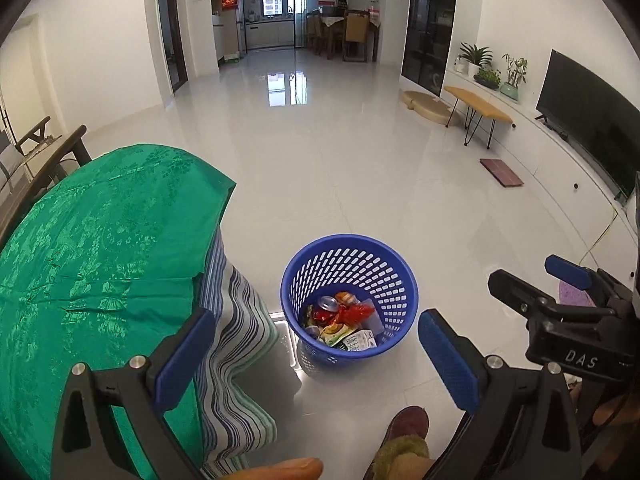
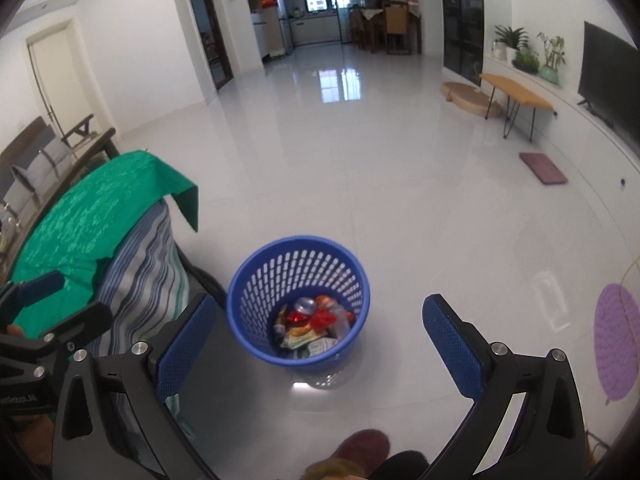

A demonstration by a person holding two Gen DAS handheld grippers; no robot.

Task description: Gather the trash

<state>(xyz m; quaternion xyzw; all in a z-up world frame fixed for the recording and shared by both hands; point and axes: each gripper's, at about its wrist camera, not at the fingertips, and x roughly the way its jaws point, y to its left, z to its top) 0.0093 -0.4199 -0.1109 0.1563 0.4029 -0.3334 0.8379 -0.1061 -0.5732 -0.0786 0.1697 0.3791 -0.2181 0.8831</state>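
left gripper [image 1: 316, 354] jaws wide, right gripper [image 2: 320, 344] jaws wide

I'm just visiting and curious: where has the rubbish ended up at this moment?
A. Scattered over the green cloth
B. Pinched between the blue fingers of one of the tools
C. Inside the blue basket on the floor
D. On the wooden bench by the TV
C: the wrappers and a can lie inside the blue basket, while the left gripper and right gripper both stand wide open with nothing between their fingers.
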